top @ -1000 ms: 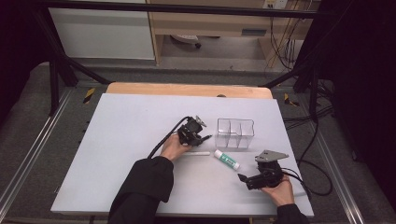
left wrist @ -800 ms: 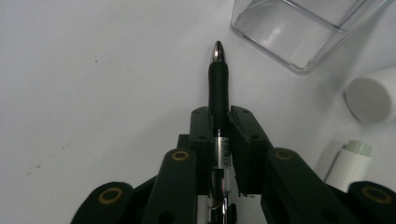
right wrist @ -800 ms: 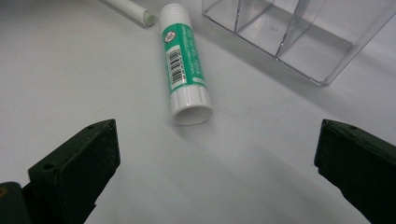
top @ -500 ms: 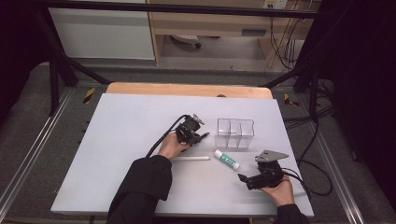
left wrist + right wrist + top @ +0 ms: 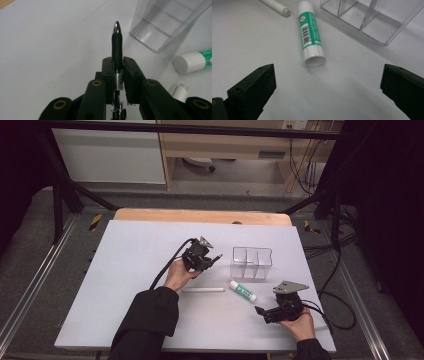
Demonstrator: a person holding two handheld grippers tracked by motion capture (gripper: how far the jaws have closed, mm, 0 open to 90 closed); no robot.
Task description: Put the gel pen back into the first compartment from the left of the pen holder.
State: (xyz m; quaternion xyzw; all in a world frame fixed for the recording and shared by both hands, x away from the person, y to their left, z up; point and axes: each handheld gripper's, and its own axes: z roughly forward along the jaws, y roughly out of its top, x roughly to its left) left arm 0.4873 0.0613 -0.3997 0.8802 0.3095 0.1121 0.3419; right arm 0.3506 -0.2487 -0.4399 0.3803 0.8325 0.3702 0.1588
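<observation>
My left gripper (image 5: 214, 259) (image 5: 117, 65) is shut on a black pen (image 5: 116, 42) with a silver tip, held above the white table left of a clear plastic organizer (image 5: 251, 263) (image 5: 165, 22). A green and white glue stick (image 5: 242, 291) (image 5: 310, 35) (image 5: 193, 60) and a thin white stick (image 5: 203, 290) (image 5: 275, 7) lie in front of the organizer (image 5: 367, 20). My right gripper (image 5: 260, 312) (image 5: 324, 87) stands open near the table's front right, its jaws wide apart and facing the glue stick with nothing between them.
The white board (image 5: 125, 270) rests on a wooden table (image 5: 200, 215). Black cables trail off to the right (image 5: 335, 285). A metal frame and shelving stand beyond the far edge.
My left gripper has risen a little and shifted toward the organizer with the pen in it. The right gripper has stayed still.
</observation>
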